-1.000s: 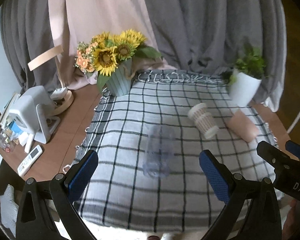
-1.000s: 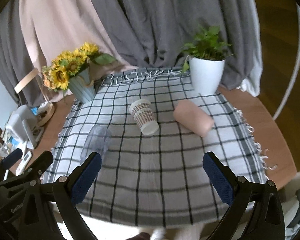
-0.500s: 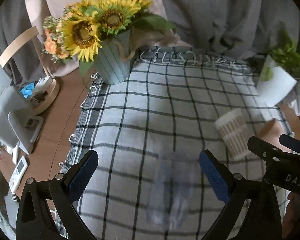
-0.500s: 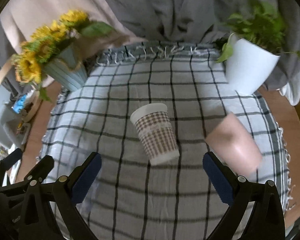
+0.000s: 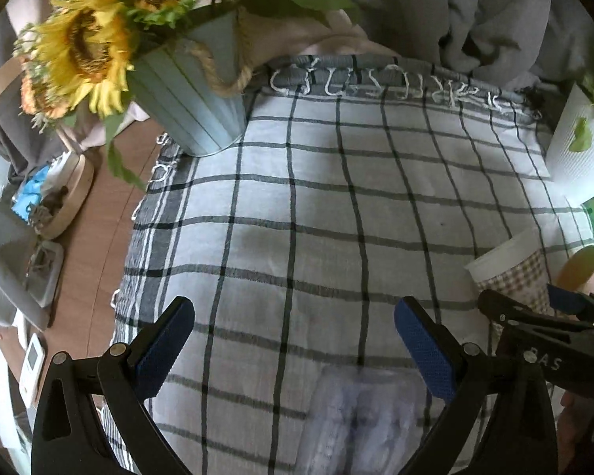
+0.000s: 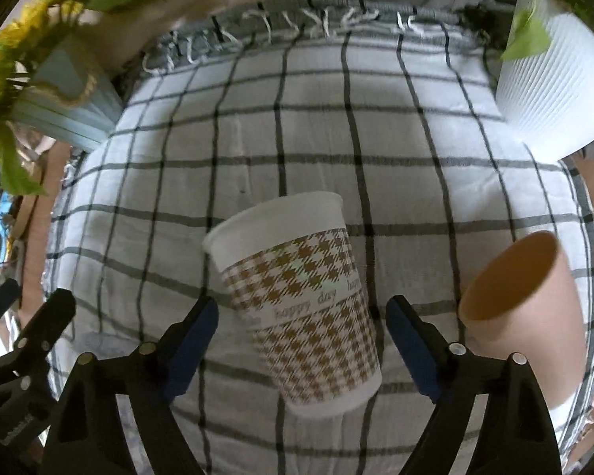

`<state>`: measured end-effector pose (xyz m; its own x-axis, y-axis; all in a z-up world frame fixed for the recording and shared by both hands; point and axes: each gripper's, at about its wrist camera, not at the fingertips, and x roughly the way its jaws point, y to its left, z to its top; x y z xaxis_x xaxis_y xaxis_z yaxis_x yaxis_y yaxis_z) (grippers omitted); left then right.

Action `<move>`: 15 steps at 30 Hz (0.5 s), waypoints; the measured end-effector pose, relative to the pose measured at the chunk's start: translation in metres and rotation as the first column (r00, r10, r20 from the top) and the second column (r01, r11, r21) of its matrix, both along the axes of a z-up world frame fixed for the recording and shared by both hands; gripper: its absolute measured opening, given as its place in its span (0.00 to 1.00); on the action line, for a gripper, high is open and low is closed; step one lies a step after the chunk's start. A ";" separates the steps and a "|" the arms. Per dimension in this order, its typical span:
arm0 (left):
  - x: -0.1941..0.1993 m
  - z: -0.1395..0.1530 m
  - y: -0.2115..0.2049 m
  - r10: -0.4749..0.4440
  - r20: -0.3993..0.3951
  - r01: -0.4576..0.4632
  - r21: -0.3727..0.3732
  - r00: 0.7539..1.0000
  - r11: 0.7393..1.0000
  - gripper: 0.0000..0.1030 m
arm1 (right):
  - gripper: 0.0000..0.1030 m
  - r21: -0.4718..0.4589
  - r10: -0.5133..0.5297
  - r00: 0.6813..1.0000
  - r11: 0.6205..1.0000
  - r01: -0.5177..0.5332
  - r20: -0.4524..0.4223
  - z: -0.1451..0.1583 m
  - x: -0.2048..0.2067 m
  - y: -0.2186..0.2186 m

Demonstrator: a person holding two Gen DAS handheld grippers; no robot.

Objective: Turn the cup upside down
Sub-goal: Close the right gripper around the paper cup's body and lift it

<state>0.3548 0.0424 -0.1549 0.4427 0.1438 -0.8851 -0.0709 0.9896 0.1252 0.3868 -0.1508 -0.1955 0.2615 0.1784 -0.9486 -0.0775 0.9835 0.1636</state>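
A paper cup with a brown houndstooth pattern (image 6: 303, 299) lies on its side on the checked cloth (image 6: 257, 138). My right gripper (image 6: 301, 342) is open with its jaws on either side of the cup's lower body, not touching it. A pink cup (image 6: 526, 308) lies on its side to the right. A clear plastic cup (image 5: 362, 419) lies on its side between and below the jaws of my open left gripper (image 5: 293, 350). The patterned cup (image 5: 511, 273) and the right gripper also show at the right edge of the left wrist view.
A sunflower pot (image 5: 194, 99) stands at the back left of the cloth. A white ribbed plant pot (image 6: 554, 91) stands at the back right. Grey curtains hang behind. Boxes and a remote (image 5: 31, 360) lie on the wooden table at the left.
Both grippers have moved forward and down toward the table. The patterned cup now sits between the right jaws, and the clear cup between the left jaws. Both stay open.
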 end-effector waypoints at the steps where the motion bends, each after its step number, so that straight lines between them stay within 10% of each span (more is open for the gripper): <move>1: 0.002 -0.001 -0.001 -0.004 -0.002 0.004 0.003 1.000 1.000 1.00 | 0.76 -0.005 -0.003 1.000 1.000 0.003 -0.003 -0.002 0.002 -0.001; 15: -0.007 0.010 -0.002 -0.071 0.036 0.070 0.037 0.997 0.997 1.00 | 0.67 0.028 -0.023 1.000 0.999 0.022 0.015 0.015 -0.011 -0.005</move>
<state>0.3482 0.0403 -0.1445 0.4850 0.1420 -0.8629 -0.0067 0.9873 0.1587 0.3755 -0.1562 -0.1806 0.2801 0.1989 -0.9391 -0.0582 0.9800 0.1902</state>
